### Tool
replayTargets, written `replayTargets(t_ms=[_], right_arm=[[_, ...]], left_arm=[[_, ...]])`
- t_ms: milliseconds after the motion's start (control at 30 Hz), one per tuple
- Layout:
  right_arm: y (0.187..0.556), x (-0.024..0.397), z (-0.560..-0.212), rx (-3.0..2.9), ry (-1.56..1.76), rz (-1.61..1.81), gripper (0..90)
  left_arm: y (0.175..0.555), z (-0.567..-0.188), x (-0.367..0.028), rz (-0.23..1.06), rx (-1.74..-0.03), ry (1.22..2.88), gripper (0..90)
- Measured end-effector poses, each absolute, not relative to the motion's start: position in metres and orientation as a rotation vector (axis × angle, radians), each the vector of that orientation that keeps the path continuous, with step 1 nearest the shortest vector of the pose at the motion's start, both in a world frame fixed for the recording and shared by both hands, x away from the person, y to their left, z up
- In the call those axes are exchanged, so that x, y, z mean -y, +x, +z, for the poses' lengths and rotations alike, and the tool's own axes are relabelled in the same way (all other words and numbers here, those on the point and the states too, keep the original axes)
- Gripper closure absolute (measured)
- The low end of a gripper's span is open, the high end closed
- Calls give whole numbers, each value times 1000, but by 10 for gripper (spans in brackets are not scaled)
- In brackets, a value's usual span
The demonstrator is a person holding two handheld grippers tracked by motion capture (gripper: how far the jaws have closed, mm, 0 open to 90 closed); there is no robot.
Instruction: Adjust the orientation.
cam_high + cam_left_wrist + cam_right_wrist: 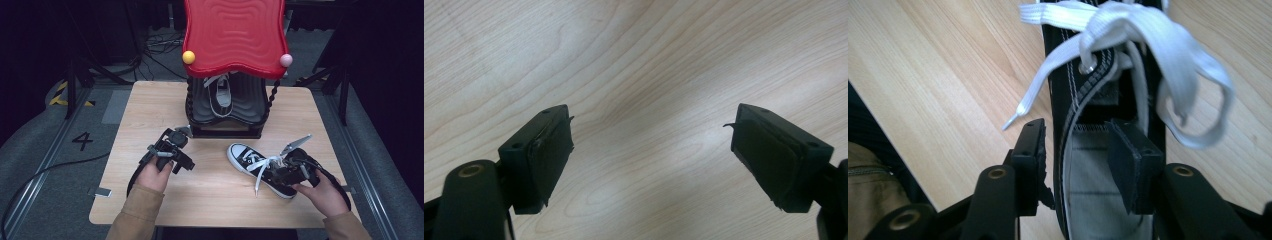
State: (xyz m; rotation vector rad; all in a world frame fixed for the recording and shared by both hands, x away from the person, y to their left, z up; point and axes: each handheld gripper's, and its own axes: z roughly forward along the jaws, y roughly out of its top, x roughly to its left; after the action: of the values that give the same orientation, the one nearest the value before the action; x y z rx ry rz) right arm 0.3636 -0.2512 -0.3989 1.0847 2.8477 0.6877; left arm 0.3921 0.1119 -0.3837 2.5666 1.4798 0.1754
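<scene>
A black canvas sneaker (245,156) with white laces (1148,45) lies on the wooden table (215,185), toe toward the far left. My right gripper (292,172) is at its heel end. In the right gripper view the gripper (1078,127) straddles the sneaker's side wall (1060,75): one jaw is outside, the other inside the opening, and a gap shows on each side. My left gripper (169,156) hangs over bare wood left of centre. Its jaws stand wide apart with nothing between them, seen in the left gripper view (651,117).
A shoe rack with a wavy red top (234,35) stands at the table's far edge. A second black sneaker (222,95) rests on its dark lower shelf. Yellow and pink knobs mark the top's front corners. Cables lie on the floor behind.
</scene>
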Motion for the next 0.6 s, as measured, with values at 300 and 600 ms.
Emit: replayTargets(t_ms=[300, 600], right_arm=[[369, 233, -413, -2912, 1040, 596, 771], [372, 227, -416, -2900, 1040, 583, 796]], left_arm=[[388, -387, -122, 170, -1511, 2559, 171], [388, -387, -127, 172, -1517, 2557, 171]])
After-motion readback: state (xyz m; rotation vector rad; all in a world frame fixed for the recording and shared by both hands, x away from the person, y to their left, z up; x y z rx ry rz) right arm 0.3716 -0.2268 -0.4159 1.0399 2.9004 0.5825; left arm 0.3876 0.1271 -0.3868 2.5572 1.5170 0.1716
